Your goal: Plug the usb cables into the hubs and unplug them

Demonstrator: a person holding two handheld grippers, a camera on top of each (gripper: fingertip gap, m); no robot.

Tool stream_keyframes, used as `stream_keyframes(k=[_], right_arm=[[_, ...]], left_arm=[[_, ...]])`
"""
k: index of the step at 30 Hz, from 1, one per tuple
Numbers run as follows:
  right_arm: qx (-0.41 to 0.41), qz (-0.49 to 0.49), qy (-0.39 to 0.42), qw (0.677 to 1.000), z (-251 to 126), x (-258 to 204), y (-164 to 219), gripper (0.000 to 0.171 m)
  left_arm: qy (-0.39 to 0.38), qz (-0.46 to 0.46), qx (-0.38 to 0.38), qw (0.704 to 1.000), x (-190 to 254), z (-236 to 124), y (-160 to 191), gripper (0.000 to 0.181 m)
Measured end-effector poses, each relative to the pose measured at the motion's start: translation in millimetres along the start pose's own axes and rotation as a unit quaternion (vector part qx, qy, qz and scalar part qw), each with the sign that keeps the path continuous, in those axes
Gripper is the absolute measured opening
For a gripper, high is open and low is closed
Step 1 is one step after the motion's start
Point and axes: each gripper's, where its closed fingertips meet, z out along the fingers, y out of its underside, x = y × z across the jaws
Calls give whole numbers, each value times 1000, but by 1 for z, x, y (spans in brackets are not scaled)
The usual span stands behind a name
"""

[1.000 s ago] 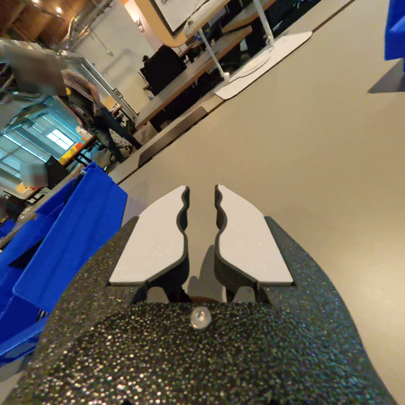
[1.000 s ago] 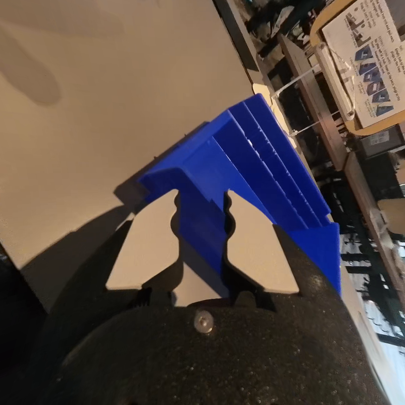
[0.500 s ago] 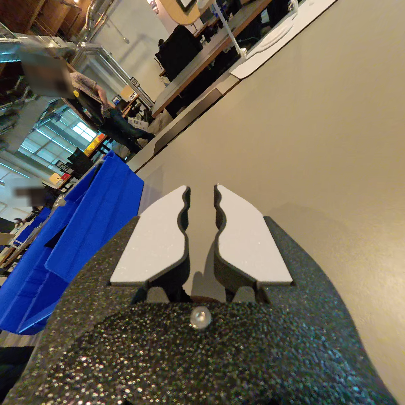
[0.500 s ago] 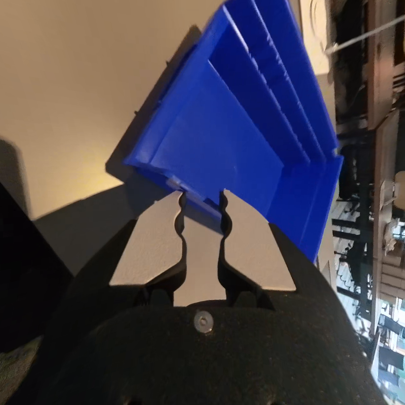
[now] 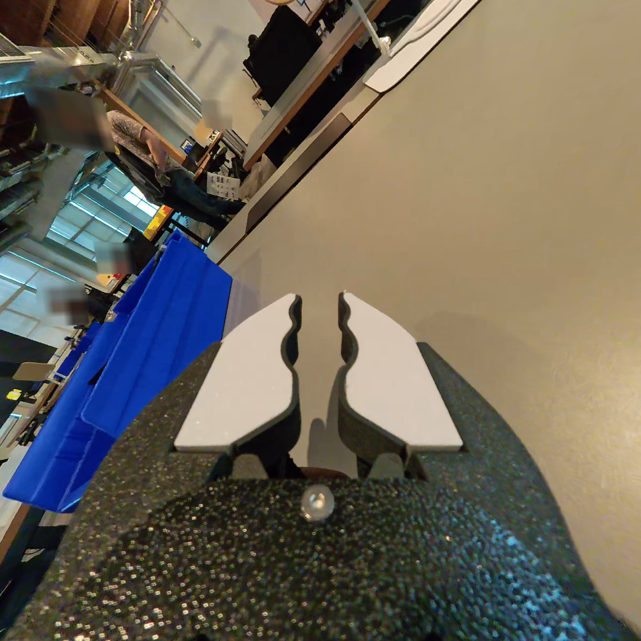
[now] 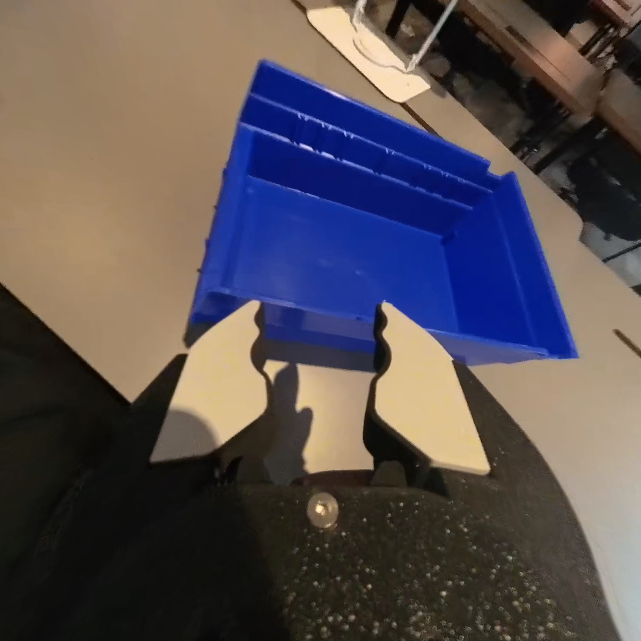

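Beige tabletop [image 5: 485, 208], left hand-held gripper [image 5: 319, 301] parted and empty, right hand-held gripper [image 6: 318, 308] parted before seemingly empty blue bin [image 6: 347, 249].

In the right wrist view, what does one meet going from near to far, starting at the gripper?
right gripper → bare table between its open fingers → blue bin, nothing visible inside → white flat base with a thin stand → other tables behind.

Blue bins [image 5: 138, 364] cut off at left edge, contents hidden behind their walls, right gripper [image 6: 319, 308] body covering the near surface [image 6: 104, 138], motion blur softening the blue tray [image 6: 347, 242], background benches too dim
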Motion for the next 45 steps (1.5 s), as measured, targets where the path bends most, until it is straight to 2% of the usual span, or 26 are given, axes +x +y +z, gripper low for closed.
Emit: stream_keyframes(k=[2,4,8,12,16,18,20,22,24,25,26,30,35,40,45], right_arm=[[52,42,-21,998,-3,-12,-19,64],[64,66,-45,995,-1,-27,-27,70],[50,82,12,995,19,-28,-27,77],[-1,44,111,993,30,-7,-13,81],[-66,-10,220,973,17,31,5,79],[-82,-4,264,961,9,55,17,79],[-53,45,285,956,4,72,25,79],[43,157,259,952,1,78,19,79],[133,286,222,923,-3,80,16,75],[152,323,219,908,-2,80,19,75],[151,332,227,903,2,78,23,75],[105,265,267,920,21,61,29,80],[88,243,303,917,28,71,40,72],[87,246,312,914,23,95,51,21],[66,253,312,913,20,126,69,14]], left_arm=[[0,3,-2,1000,1,0,0,20],[0,5,-9,1000,1,1,2,20],[2,8,-11,1000,2,2,2,20],[2,6,-8,1000,2,1,2,20],[3,7,-9,1000,2,1,2,20],[3,7,-10,1000,2,1,2,20],[2,6,-10,1000,2,1,2,20],[0,7,-13,1000,1,2,3,20],[-1,7,-15,1000,1,2,4,20],[-1,7,-16,1000,1,2,4,20],[-1,7,-17,1000,1,2,4,20],[-3,7,-16,1000,1,2,4,20],[-1,7,-15,1000,1,2,4,19],[-1,7,-14,1000,1,2,4,19],[0,9,-16,1000,2,2,4,19]])
